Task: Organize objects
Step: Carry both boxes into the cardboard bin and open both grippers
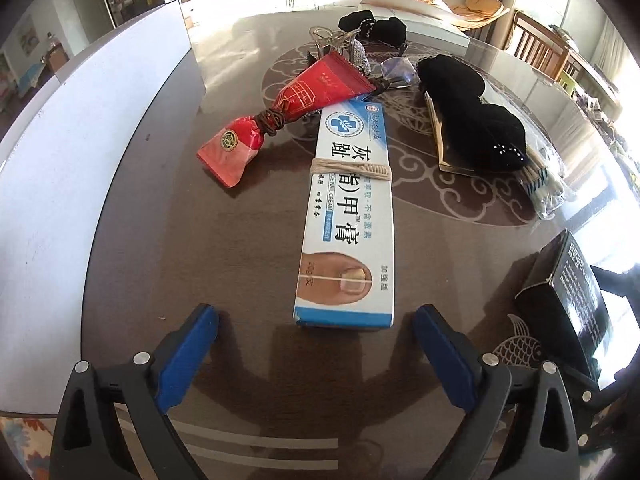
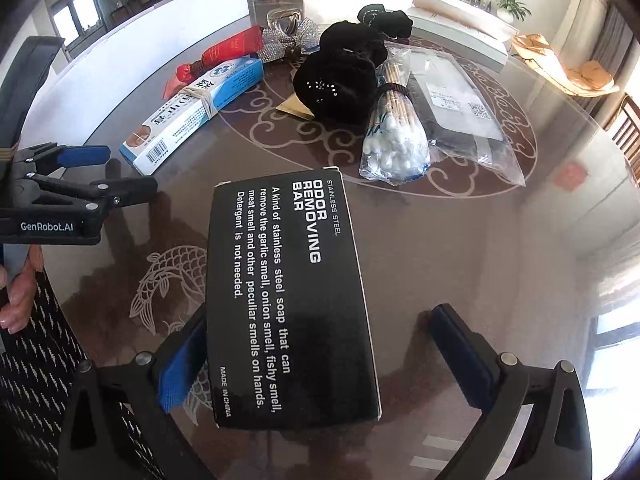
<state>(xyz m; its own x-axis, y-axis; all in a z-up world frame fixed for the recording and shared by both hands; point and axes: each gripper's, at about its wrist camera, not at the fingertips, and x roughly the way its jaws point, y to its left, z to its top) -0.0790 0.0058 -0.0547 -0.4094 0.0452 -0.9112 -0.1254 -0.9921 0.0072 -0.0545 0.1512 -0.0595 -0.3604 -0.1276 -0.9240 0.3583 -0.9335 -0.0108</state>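
A black box (image 2: 288, 296) printed "Odor Removing Bar" lies flat on the round glass table (image 2: 460, 248). It sits between the fingers of my right gripper (image 2: 320, 312), which is open; the left pad is at the box's edge and the right pad stands well clear. The same box shows at the right edge of the left wrist view (image 1: 568, 304). My left gripper (image 1: 317, 311) is open just short of the near end of a white-and-blue nail cream box (image 1: 348, 216) bound with a rubber band. From the right wrist view, the left gripper (image 2: 132, 170) hangs to the left.
A red tube (image 1: 288, 112) leans on the cream box's far end. Behind lie black velvet hair pieces (image 1: 476, 128), a bag of cotton swabs (image 2: 396, 136), a flat plastic pouch (image 2: 460, 112) and a rhinestone bow (image 2: 292, 40). A white panel (image 1: 80, 140) borders the table's left. A person's hand (image 2: 20, 292) holds the left gripper.
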